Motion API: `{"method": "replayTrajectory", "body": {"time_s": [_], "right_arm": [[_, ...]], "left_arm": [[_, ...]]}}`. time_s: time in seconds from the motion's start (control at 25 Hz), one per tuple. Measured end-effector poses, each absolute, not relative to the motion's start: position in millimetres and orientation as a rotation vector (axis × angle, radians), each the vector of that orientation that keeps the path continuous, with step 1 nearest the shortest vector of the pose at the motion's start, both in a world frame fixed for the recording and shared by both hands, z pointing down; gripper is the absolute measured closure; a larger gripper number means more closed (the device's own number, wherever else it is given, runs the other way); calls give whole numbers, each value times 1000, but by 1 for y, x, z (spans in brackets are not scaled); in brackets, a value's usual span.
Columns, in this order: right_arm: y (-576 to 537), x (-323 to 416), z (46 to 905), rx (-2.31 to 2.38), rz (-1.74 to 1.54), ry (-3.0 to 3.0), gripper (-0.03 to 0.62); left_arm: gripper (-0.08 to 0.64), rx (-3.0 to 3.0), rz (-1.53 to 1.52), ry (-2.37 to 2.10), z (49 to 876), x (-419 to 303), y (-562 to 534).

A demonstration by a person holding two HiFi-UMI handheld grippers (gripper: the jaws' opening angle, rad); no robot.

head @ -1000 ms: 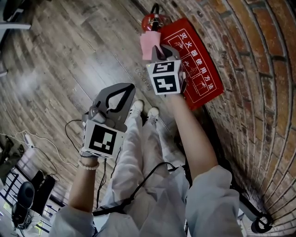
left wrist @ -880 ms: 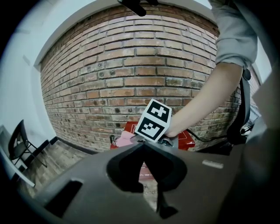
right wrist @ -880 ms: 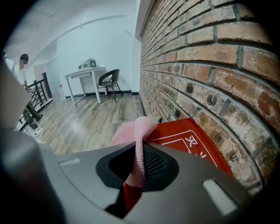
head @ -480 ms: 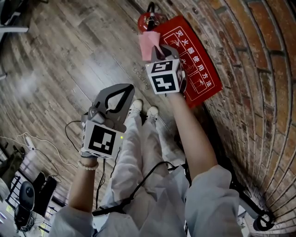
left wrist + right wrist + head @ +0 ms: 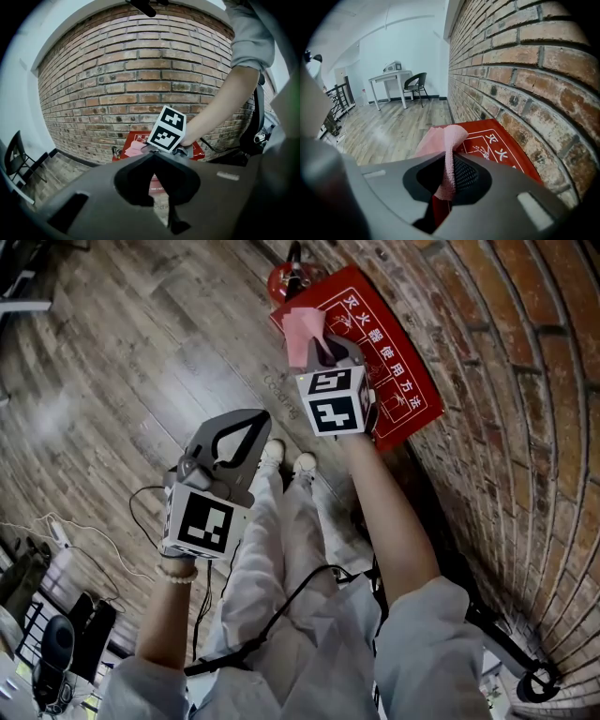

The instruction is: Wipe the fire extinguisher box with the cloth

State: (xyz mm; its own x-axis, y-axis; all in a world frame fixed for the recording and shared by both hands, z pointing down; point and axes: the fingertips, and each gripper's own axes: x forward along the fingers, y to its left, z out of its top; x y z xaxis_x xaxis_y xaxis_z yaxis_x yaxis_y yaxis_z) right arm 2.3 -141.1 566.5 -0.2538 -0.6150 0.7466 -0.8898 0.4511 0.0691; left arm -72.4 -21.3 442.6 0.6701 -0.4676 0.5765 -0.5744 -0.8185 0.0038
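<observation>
Right tool (image 5: pixel 451 158) pinches pink cloth (image 5: pixel 442 139) over fire extinguisher box (image 5: pixel 499 146).

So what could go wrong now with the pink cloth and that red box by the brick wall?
1. The right gripper pinches only a narrow fold of the pink knitted cloth, and the rest hangs free. Rubbing the flat red fire extinguisher box might tug it loose.
2. The round red extinguisher stands close beside the box's far end, so a wide swipe could knock it.
</observation>
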Motion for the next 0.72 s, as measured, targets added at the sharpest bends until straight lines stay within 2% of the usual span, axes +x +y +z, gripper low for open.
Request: {"method": "replayTrajectory", "body": {"time_s": [0.72], "right_arm": [[-83,59,566,1379,566,-1910,563]], "left_arm": [[561,2763,847,-754,432,-29,-2]]}}
